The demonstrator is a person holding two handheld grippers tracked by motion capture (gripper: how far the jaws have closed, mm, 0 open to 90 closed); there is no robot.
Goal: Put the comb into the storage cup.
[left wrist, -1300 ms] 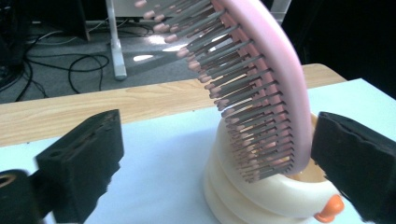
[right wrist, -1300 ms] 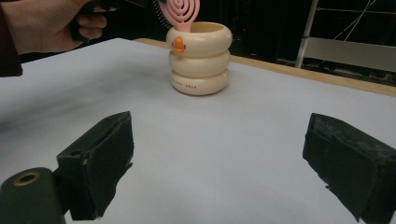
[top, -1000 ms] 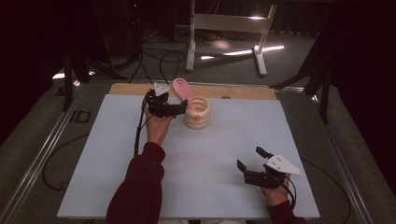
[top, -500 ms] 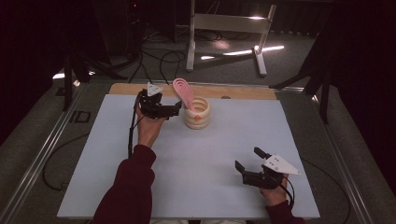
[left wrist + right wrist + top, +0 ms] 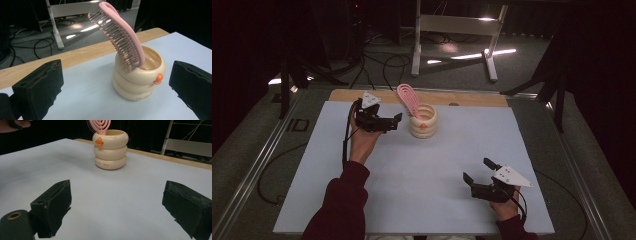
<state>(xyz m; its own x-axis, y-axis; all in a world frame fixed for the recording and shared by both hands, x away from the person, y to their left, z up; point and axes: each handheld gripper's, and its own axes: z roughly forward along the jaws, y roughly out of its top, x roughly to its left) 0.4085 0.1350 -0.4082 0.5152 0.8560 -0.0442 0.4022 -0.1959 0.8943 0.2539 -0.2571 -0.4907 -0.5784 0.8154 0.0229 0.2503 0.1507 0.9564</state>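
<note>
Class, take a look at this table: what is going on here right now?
A person holds a claw in each hand at a white table. The left claw is open beside a cream ringed holder, apart from it. A pink hairbrush stands tilted in the holder, bristles facing that claw. The right claw is open too, holding nothing, near the table's front edge.

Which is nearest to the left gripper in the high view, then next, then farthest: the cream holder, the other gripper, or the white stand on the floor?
1. Cream holder, just beside the left gripper.
2. White stand, on the floor beyond the table.
3. Right gripper, at the table's near right.
</note>
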